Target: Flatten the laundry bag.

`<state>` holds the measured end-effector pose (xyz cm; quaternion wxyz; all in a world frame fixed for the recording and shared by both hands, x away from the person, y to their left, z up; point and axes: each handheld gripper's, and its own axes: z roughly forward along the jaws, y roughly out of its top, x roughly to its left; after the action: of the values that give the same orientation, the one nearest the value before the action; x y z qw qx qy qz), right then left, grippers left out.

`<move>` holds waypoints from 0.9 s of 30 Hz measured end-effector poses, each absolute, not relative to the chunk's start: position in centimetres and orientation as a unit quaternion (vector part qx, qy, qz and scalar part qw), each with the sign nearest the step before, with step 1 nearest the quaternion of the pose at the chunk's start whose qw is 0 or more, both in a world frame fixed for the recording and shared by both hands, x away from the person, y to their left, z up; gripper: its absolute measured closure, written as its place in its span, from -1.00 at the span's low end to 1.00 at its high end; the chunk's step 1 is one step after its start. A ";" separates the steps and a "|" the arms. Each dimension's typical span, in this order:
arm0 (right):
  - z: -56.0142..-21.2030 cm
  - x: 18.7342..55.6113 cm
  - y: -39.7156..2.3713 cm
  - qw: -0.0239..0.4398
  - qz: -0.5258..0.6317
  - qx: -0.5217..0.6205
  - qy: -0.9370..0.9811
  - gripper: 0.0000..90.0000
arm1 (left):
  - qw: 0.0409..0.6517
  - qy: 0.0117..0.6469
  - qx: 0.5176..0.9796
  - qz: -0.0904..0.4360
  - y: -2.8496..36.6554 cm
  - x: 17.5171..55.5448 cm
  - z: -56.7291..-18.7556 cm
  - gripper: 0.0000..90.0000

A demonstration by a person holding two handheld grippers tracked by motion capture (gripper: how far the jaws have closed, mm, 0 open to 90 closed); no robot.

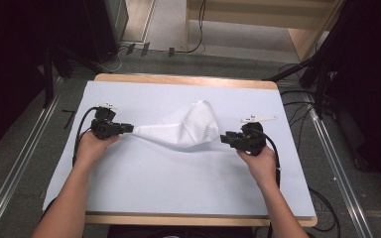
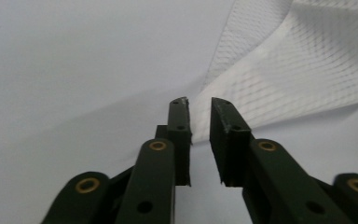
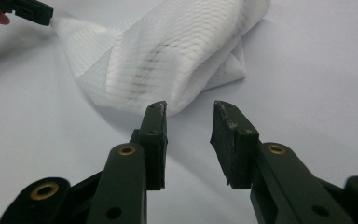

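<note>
A white mesh cloth (image 1: 188, 126) lies bunched on the pale sheet (image 1: 178, 183) that covers the table, with one corner drawn out to the left. My left gripper (image 1: 129, 128) points right at that corner. In the left gripper view its jaws (image 2: 199, 102) stand slightly apart, with the cloth (image 2: 298, 70) corner reaching into the gap and no pad pressing on it. My right gripper (image 1: 224, 139) points left at the cloth's right end. Its jaws (image 3: 189, 106) are open and empty, just short of the cloth (image 3: 168, 51). The left gripper (image 3: 46, 16) tip shows at the far corner.
The wooden table edge (image 1: 178, 79) runs along the back and front. Metal rails (image 1: 25, 148) flank the table on the floor, cables (image 1: 297, 106) trail at the right, and a wooden frame (image 1: 297, 29) stands behind.
</note>
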<state>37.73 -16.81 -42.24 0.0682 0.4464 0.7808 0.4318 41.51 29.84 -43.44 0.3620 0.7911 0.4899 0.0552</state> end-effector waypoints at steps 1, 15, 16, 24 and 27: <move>-42.1 37.9 -16.8 0.068 0.432 0.448 0.780 0.47 | 0.361 0.490 0.792 0.054 29.9 41.4 -43.3 0.59; -40.2 42.0 -13.9 0.072 0.427 0.431 0.791 0.08 | 0.381 0.483 0.787 0.049 30.3 39.6 -42.5 0.45; -40.2 42.4 -13.7 0.069 0.424 0.431 0.793 0.01 | 0.381 0.481 0.788 0.048 30.4 39.5 -42.5 0.44; -40.8 46.8 -11.9 0.068 0.399 0.445 0.799 -0.32 | 0.389 0.480 0.785 0.048 30.6 38.7 -42.4 0.40; -41.5 48.1 -11.3 0.064 0.386 0.450 0.803 -0.39 | 0.387 0.482 0.784 0.050 30.8 38.6 -42.4 0.38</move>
<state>48.10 -11.33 -41.50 0.0641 0.4503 0.8025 0.3861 38.56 30.80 -42.43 0.3872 0.7844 0.4819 0.0504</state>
